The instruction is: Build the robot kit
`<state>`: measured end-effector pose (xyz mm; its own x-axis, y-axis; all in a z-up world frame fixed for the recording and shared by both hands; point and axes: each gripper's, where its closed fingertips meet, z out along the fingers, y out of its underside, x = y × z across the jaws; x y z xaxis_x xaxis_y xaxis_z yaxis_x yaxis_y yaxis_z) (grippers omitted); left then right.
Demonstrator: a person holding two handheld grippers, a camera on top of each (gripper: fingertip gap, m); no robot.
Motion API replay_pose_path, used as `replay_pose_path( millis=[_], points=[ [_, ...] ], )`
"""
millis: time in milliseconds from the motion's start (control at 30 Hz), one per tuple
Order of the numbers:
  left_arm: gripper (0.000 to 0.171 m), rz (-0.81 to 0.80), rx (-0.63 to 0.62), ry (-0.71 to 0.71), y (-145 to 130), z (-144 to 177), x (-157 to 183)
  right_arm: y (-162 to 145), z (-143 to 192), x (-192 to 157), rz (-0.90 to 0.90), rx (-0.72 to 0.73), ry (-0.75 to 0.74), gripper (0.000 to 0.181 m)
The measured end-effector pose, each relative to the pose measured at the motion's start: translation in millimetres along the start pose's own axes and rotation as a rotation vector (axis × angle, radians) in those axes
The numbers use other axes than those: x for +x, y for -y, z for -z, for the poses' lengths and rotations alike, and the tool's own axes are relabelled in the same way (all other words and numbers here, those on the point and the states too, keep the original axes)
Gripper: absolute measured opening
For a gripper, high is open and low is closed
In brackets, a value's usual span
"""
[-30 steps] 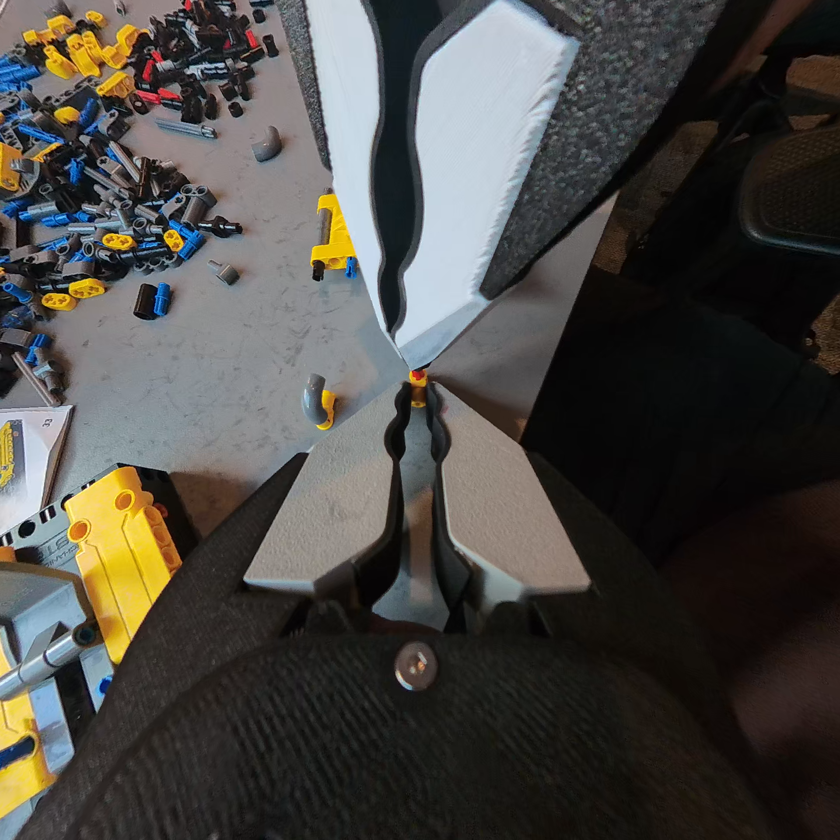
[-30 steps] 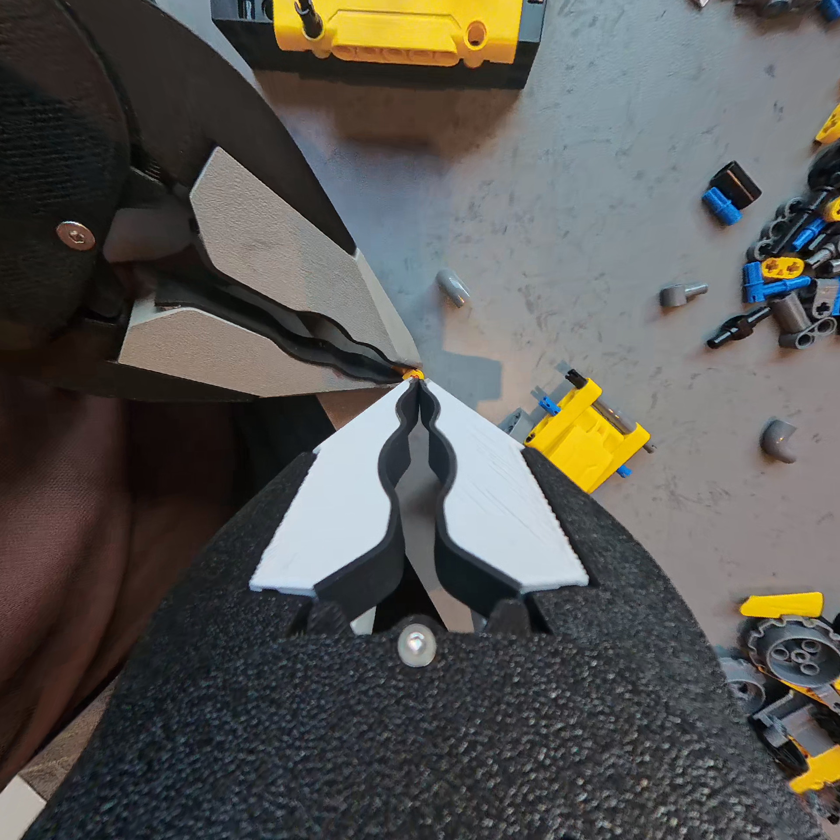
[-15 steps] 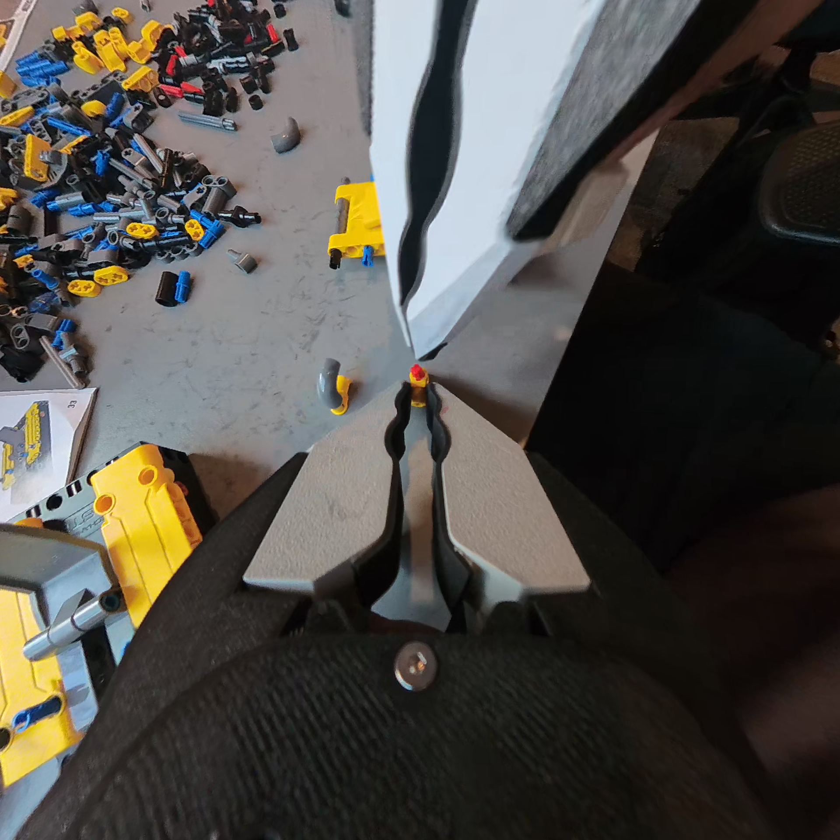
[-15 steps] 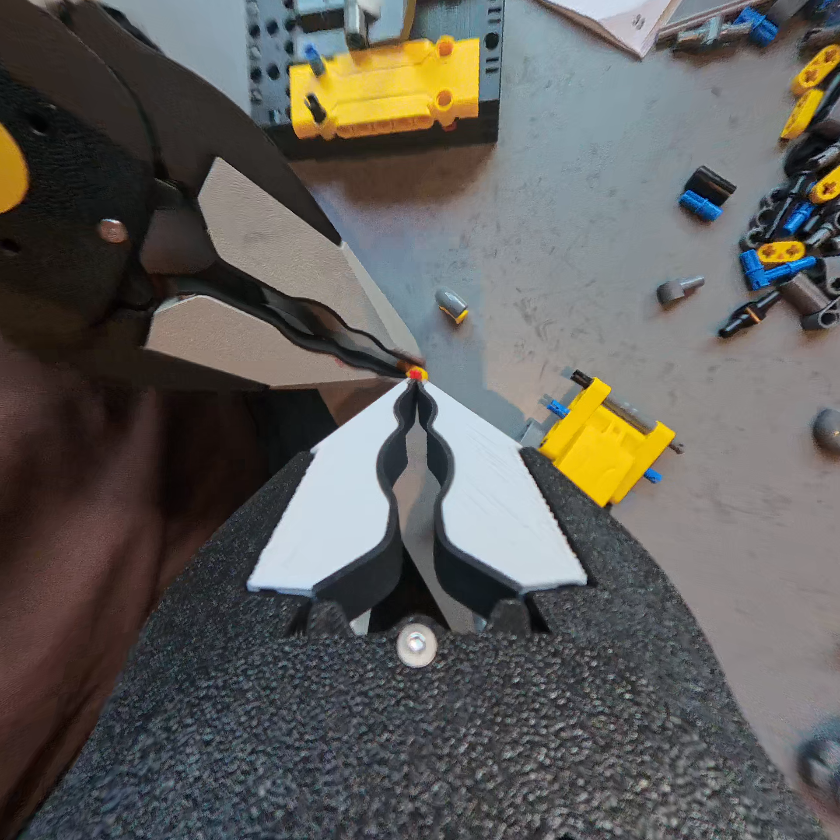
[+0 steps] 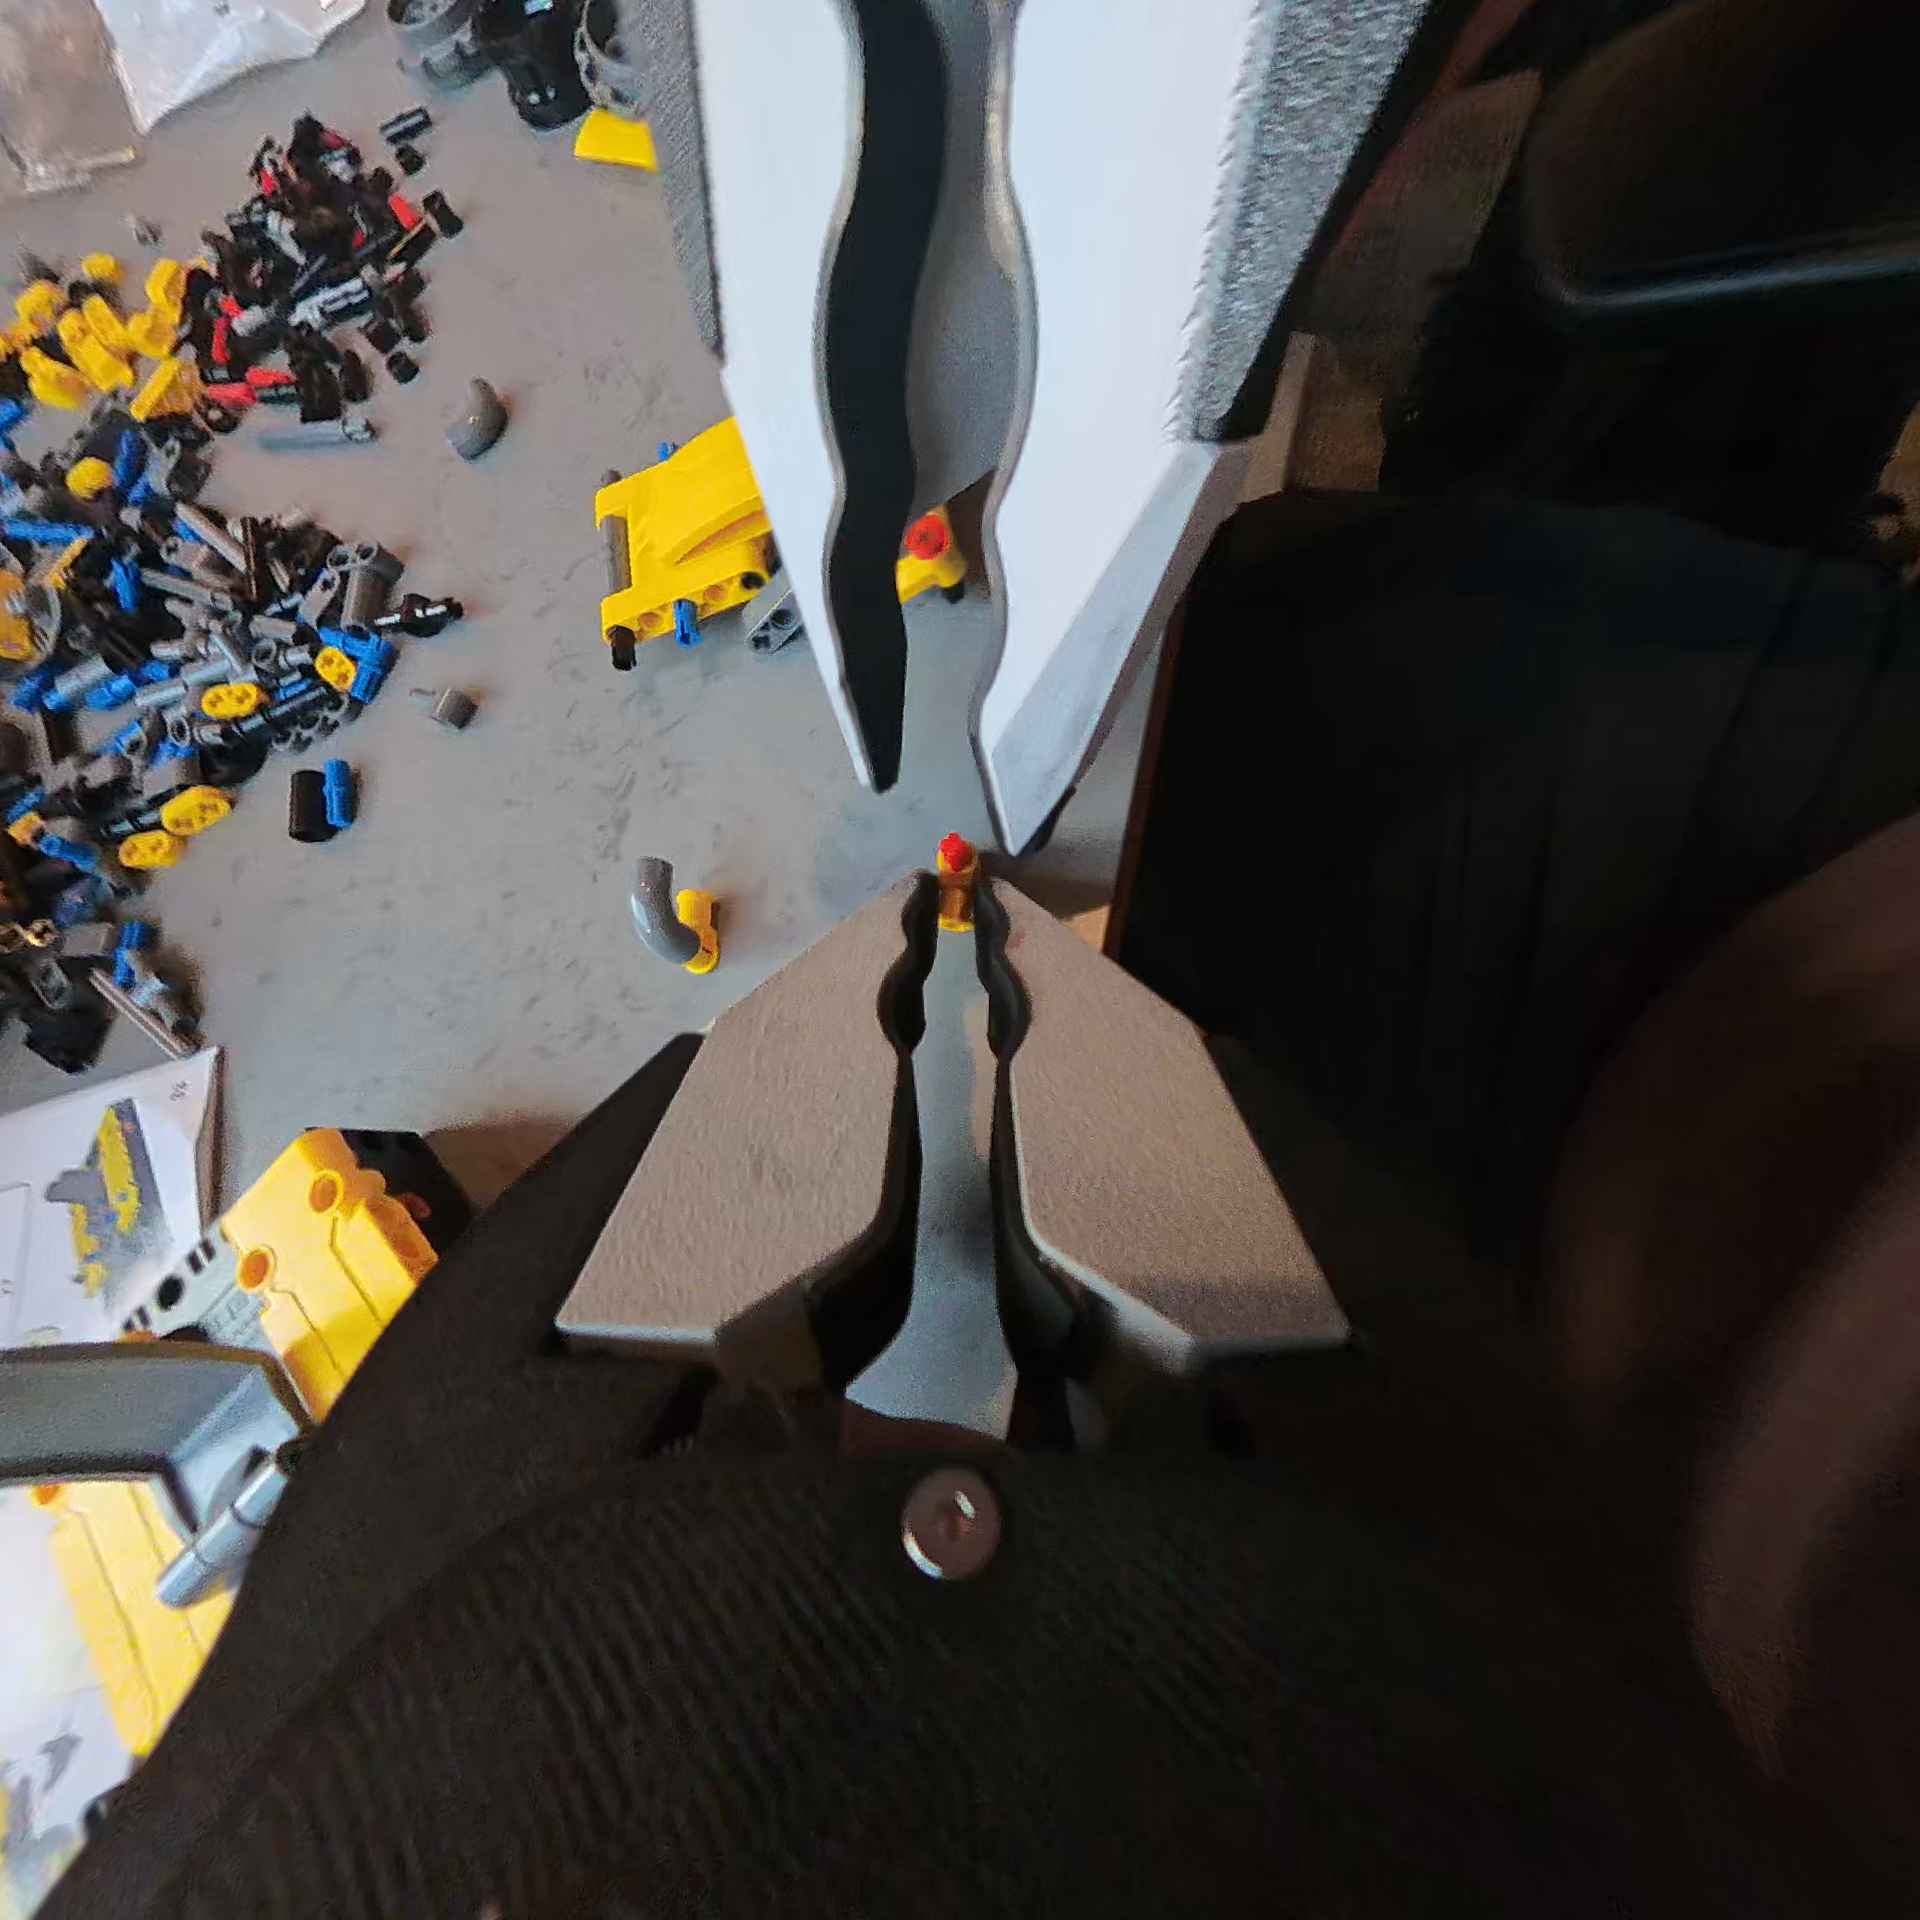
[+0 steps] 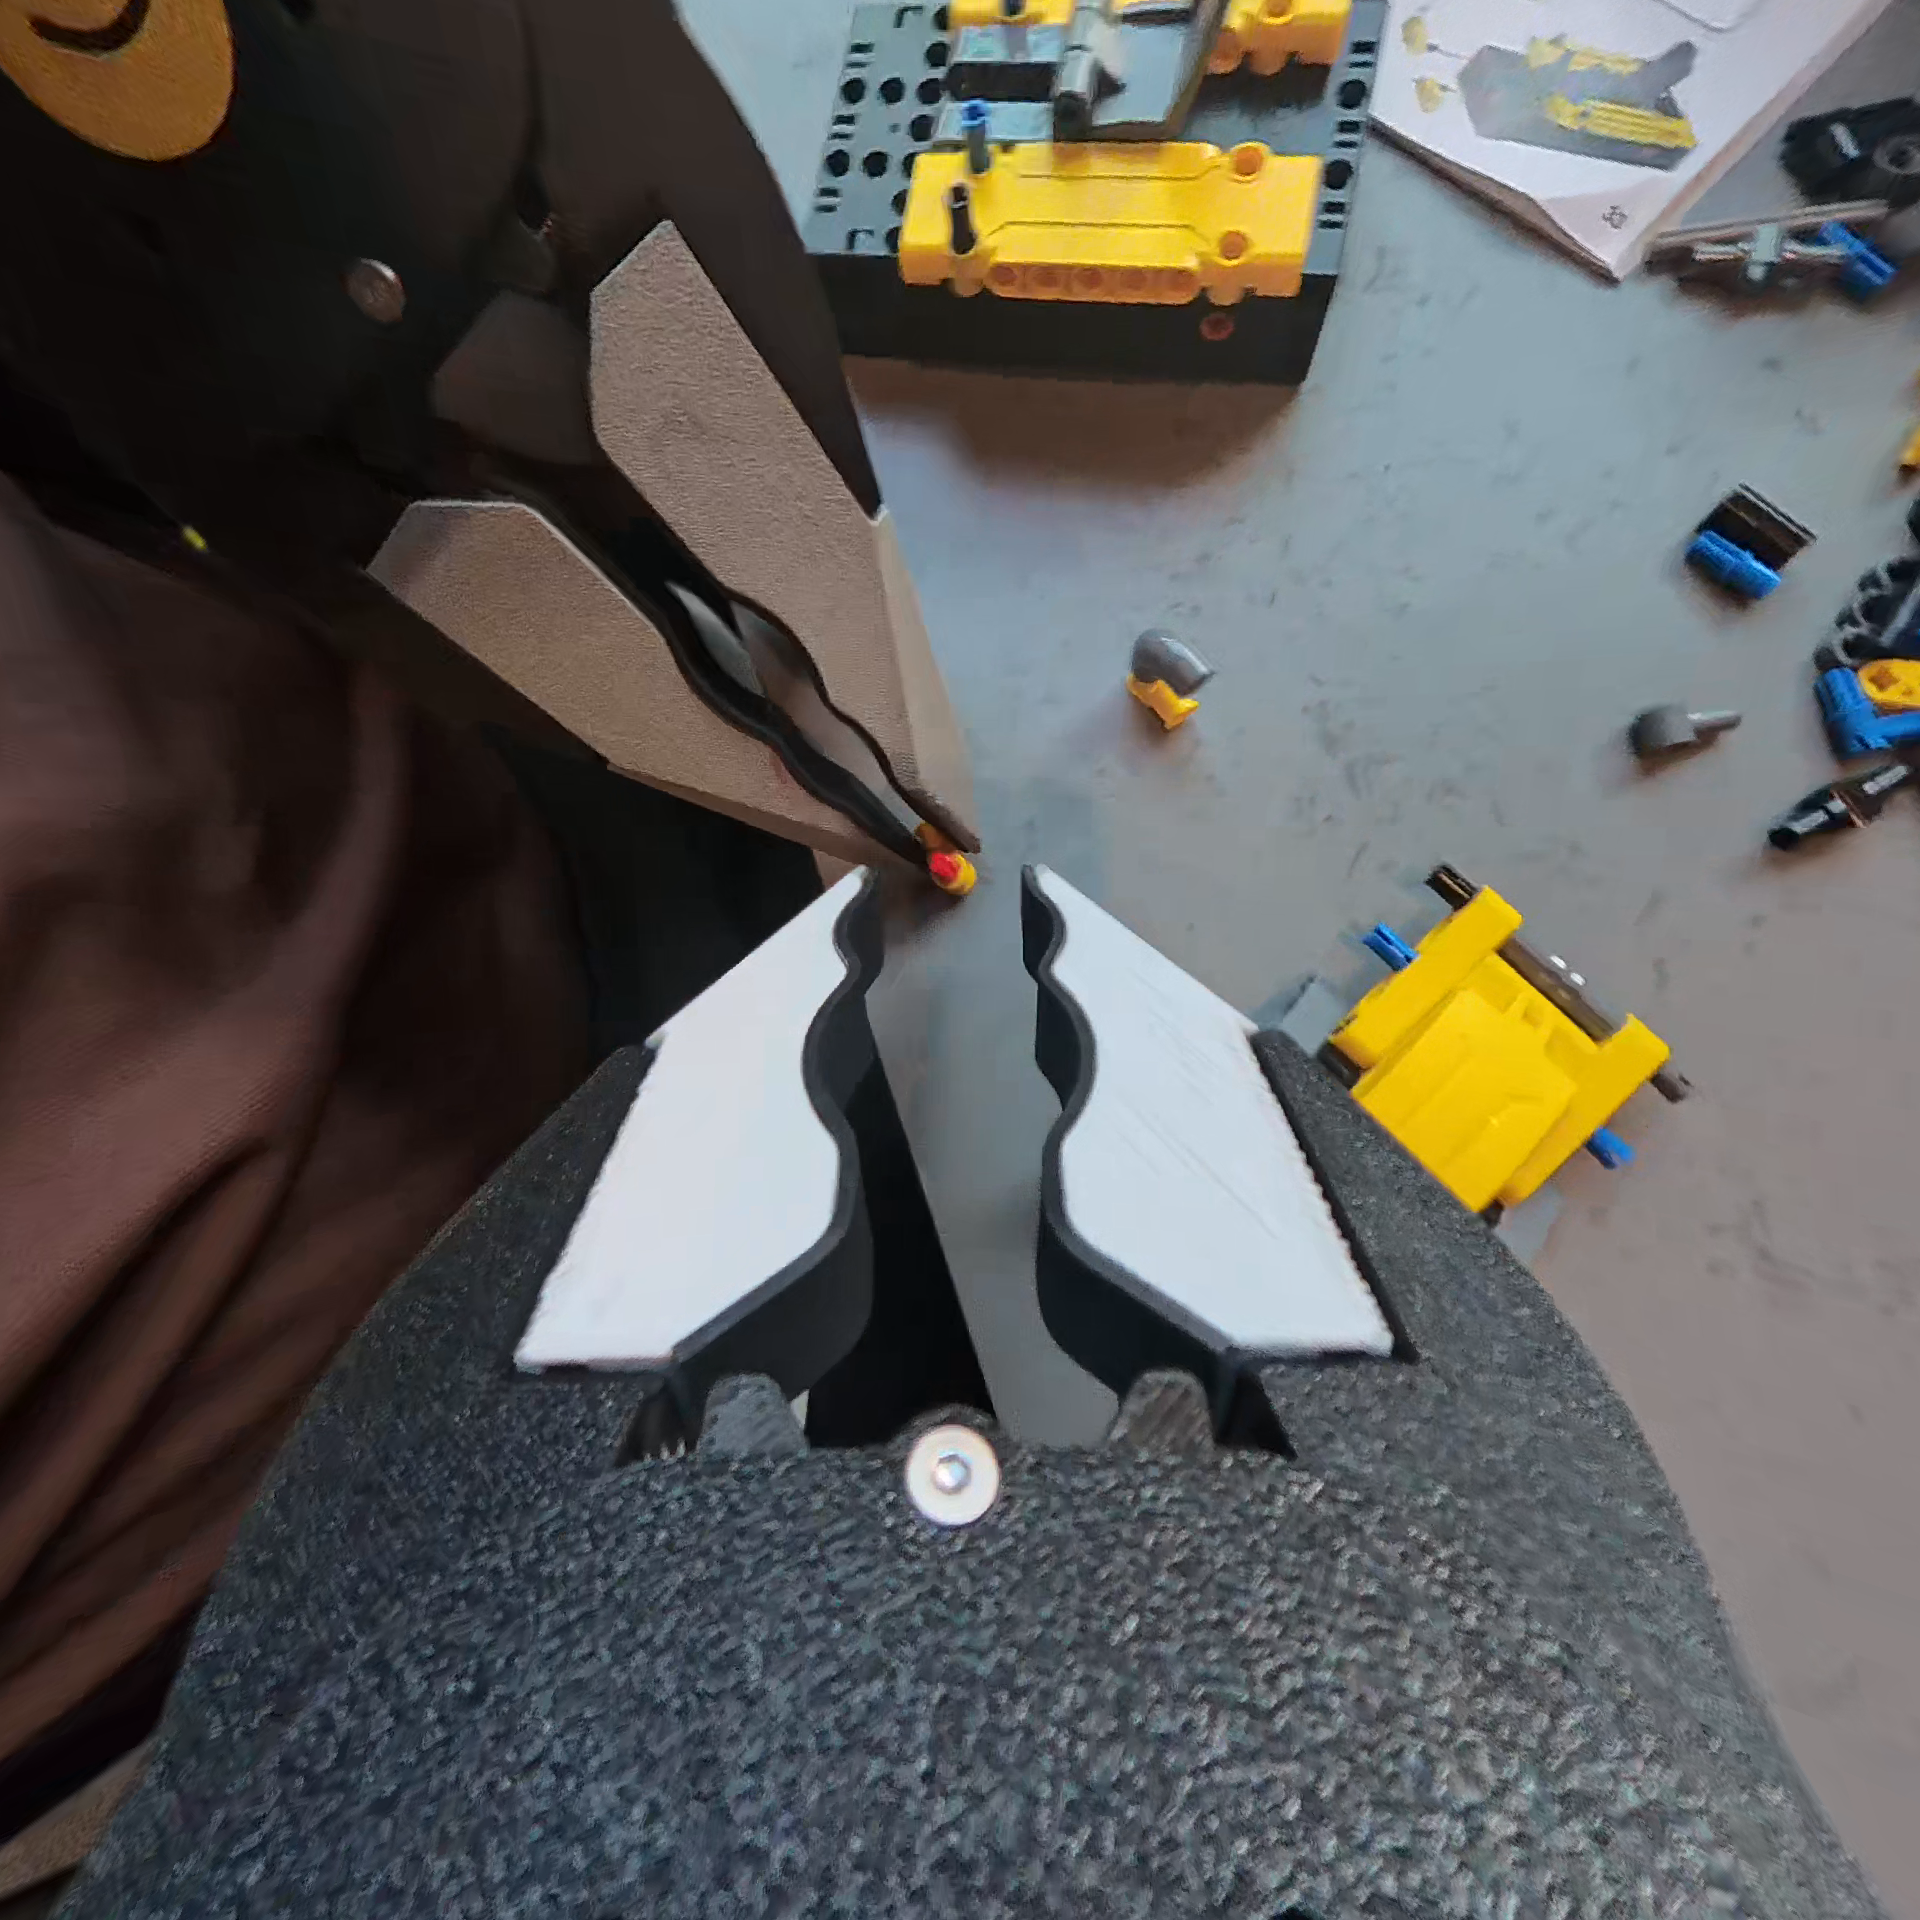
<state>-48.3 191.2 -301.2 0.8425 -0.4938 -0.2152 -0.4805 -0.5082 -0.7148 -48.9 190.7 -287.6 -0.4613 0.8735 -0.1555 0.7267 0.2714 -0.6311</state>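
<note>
Instruction booklet [image 6: 1621,114]: lying at the tabletop's far edge, showing printed diagrams and small print.
Readable text: nothing is showing clearly enough to read.

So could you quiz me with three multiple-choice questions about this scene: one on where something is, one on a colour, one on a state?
1. Where is the small yellow piece?
A. between the left gripper's tips
B. on the booklet
C. in the pile

2. What colour is the pin in it?
A. green
B. red
C. white

3. How is the right gripper?
A. shut on a wheel
B. shut on a bag
C. open

A: the left gripper pinches it.
B: a red tip sticks out.
C: its fingers stand apart, holding nothing.
</note>
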Motion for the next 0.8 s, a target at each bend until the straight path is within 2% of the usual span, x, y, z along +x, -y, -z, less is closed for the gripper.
replay_pose_path(
  millis=[67, 233, 367, 567, 800],
  points=[
    [0.004, -0.048, -0.005, 0.009, -0.3, 0.6, 0.6, -2.8, -3.9, -4.3, 0.069, -0.031, 0.018, 0.022],
    [0.004, -0.026, -0.005, -0.005, -0.7, 0.4, -0.9, -8.5, -13.6, -3.2, 0.137, -0.077, 0.008, 0.018],
    [0.021, -0.009, -0.013, 0.034, -1.3, 1.5, -10.6, -8.9, -13.5, -3.5, 0.127, -0.068, -0.003, 0.014],
    [0.023, 0.025, -0.040, 0.064, -9.2, 7.5, -20.2, -9.9, -13.6, -16.2, 0.129, -0.054, 0.032, 0.009],
    [0.023, 0.076, -0.032, 0.055, -17.4, 18.3, -12.5, -9.9, -4.4, -8.7, 0.057, -0.041, -0.033, 0.009]
  ],
)
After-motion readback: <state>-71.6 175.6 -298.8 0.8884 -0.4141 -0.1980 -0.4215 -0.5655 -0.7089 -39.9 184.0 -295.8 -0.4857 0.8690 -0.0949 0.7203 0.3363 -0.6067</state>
